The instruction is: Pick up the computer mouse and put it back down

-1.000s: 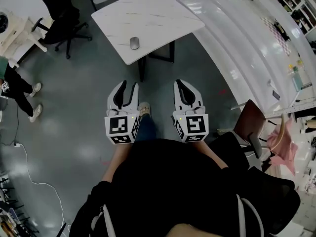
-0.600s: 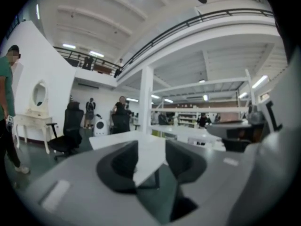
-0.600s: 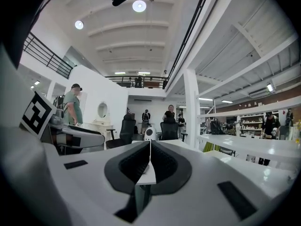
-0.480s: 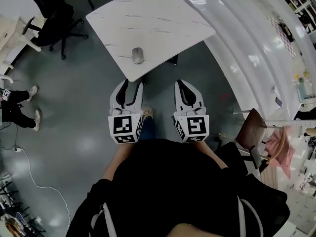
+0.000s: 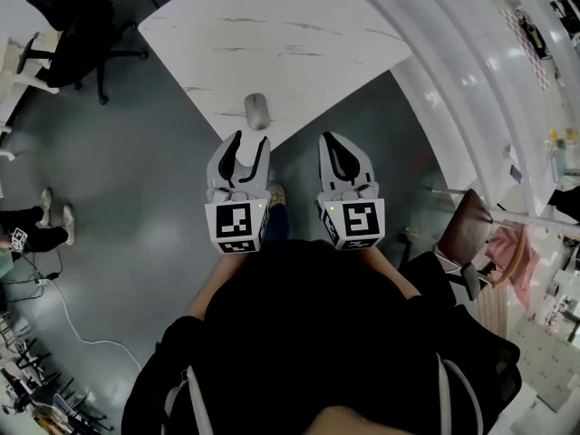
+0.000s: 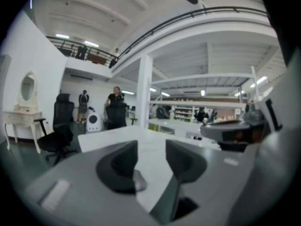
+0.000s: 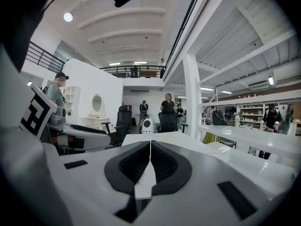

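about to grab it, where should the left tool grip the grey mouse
Probably across the long flanks of the small grey oval computer mouse, mid-body, coming from the near corner of the white marble table: its long axis runs in line with the left tool, whose jaws stand apart.

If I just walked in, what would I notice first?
First you would see the two big white grippers with black-and-white square cubes, side by side low in the head view. The left gripper has its jaws apart, and the right gripper has its jaws together. Just ahead of the left one, a small grey computer mouse lies alone near the corner of a white marble table.
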### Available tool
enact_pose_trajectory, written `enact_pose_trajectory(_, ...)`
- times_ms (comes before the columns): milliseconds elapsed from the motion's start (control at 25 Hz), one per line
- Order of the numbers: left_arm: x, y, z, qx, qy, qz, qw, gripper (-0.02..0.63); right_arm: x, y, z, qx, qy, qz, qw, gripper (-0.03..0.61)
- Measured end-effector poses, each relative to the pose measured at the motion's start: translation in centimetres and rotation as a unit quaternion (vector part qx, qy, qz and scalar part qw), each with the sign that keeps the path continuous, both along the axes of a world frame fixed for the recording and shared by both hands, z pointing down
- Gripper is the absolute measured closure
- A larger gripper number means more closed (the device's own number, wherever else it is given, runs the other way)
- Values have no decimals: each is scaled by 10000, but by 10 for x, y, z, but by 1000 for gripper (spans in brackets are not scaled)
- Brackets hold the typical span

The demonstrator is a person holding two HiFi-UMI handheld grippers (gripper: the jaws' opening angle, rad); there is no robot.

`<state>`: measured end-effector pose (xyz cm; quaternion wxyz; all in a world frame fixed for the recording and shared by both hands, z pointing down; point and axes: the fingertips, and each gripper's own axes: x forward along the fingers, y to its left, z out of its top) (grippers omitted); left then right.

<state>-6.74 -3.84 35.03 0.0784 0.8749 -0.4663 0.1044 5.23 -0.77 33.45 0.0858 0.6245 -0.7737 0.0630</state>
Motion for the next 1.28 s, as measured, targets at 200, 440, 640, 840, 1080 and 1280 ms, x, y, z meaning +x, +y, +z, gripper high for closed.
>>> enact_pose_trajectory(200,3,-28,17,-203,14,116,9997,422,-2,-21,13,-172,123,12,9998,558)
enact_pose_trajectory(440,3,-40,34,-490,55,77,9988,420,-9,-31,22,-356,210,-74,9991,558)
enact_pose_trajectory(640,4,-48,45,-639,42,66,9979,416,-14,-40,30,-463,248,-183,9985,558)
enact_pose_trajectory(840,4,-50,65,-845,4,-36,9964,400,-17,-45,45,-601,207,-373,9973,558)
enact_pose_trajectory(1080,9,-55,84,-1009,-118,-116,9948,394,-19,-58,59,-712,111,-662,9952,558)
enact_pose_trajectory(1280,16,-64,103,-1099,-296,-147,9934,385,-21,-71,75,-843,58,-896,9924,558)
